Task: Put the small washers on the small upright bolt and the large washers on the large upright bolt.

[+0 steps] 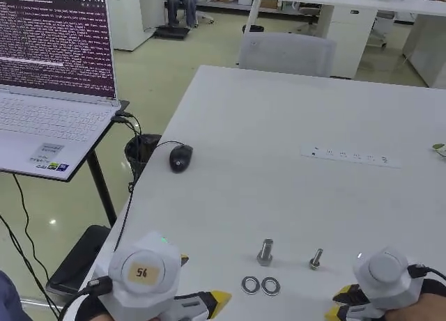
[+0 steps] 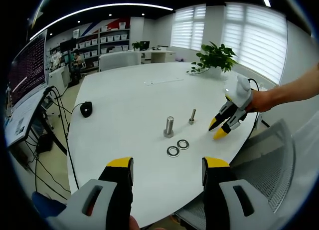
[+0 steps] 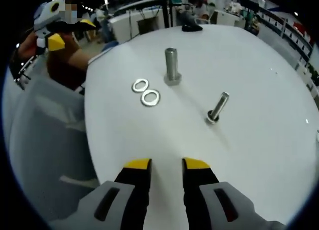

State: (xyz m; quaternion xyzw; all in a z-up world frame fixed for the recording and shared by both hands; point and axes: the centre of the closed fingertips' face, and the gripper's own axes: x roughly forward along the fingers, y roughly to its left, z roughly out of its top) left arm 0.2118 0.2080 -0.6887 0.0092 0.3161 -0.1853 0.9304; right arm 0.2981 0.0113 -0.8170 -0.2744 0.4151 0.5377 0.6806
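Washers (image 1: 260, 285) lie flat, unpicked; left gripper (image 2: 167, 165) and right gripper (image 3: 167, 164) empty, jaws parted. Best pinch one rim, avoid dragging its neighbour.

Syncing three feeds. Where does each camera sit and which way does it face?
Head view: on the headset, looking forward and down at the table; left hand-held gripper and right hand-held gripper at the bottom edge.
Left gripper view: rides the left one, facing across the table toward windows; own jaws below.
Right gripper view: rides the right one, facing the large bolt; own jaws below.
All share the large bolt, small bolt and washers.
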